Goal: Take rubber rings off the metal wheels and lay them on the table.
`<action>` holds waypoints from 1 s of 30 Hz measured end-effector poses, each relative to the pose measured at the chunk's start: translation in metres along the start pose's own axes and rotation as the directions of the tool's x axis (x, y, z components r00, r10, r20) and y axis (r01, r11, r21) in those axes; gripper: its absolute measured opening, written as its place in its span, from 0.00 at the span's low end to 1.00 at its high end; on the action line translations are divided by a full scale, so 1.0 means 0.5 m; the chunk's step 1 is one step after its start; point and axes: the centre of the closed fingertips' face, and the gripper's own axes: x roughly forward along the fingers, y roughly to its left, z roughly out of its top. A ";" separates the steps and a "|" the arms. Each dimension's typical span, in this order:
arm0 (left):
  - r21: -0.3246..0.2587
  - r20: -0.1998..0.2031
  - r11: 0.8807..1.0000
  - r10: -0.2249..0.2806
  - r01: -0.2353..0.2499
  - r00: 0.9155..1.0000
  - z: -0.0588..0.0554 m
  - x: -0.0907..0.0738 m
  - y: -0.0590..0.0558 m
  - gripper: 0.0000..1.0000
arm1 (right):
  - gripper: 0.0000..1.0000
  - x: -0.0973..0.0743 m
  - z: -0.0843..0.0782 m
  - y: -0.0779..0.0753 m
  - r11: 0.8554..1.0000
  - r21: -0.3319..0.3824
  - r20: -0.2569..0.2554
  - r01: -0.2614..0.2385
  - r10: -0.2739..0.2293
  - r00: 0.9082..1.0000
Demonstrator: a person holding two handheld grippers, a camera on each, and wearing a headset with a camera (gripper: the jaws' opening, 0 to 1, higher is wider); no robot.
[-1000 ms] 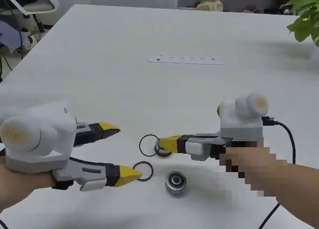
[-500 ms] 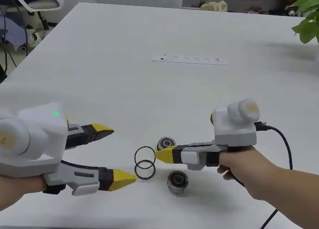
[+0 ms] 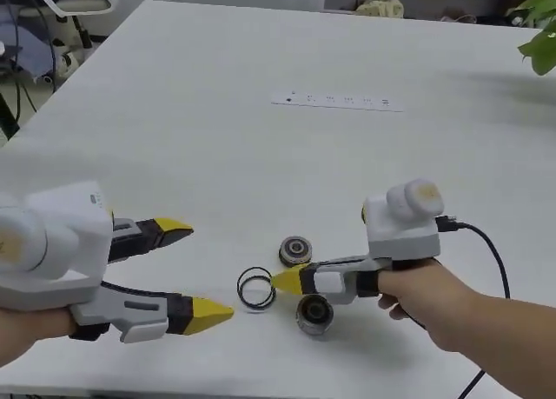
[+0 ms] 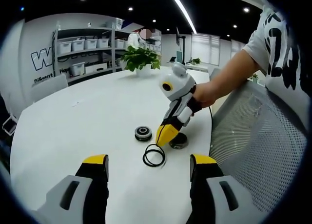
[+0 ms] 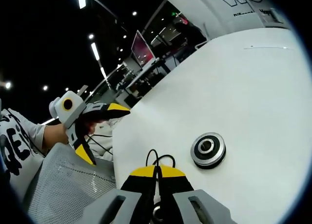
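Head view, rings: 2 black rubber rings (image 3: 255, 289) lie flat on the table (image 3: 261, 156), one partly over the other. Both are off the wheels.
Head view, wheels: the far wheel (image 3: 295, 249) sits just behind the rings. The near wheel (image 3: 314, 313) sits just to their right, closer to the person.
Head view, right gripper: the right gripper (image 3: 285, 281) lies low with its fingers together. Its yellow tip touches the right edge of the rings.
Head view, left gripper: the left gripper (image 3: 191, 270) has its fingers wide apart and holds nothing. The rings lie near, to the right of its tips.
Left gripper view, rings: the rubber rings (image 4: 154, 155) lie straight ahead, in line with the gap between the 2 fingers.
Left gripper view, other things: the right gripper (image 4: 165, 135) points down at the far edge of the rings, with the far wheel (image 4: 143, 132) to its left and the near wheel (image 4: 179, 141) behind it.
Right gripper view, rings: the rubber rings (image 5: 158, 159) show just past the closed tip. I cannot tell if one is pinched.
Right gripper view, other things: the far wheel (image 5: 208, 149) sits apart to the right, and the left gripper (image 5: 107, 133) faces in from the left.
Nearer gripper: the right one, I think.
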 end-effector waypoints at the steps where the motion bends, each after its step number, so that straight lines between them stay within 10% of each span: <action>1: -0.001 0.000 1.000 0.001 -0.001 1.000 0.000 0.000 0.000 0.66 | 0.00 0.000 -0.001 0.000 1.000 0.002 -0.002 0.000 0.000 1.000; 30: -0.009 -0.017 1.000 -0.013 0.013 1.000 -0.006 0.007 -0.005 0.65 | 0.03 0.006 -0.009 -0.024 0.999 -0.003 -0.013 0.050 -0.050 0.999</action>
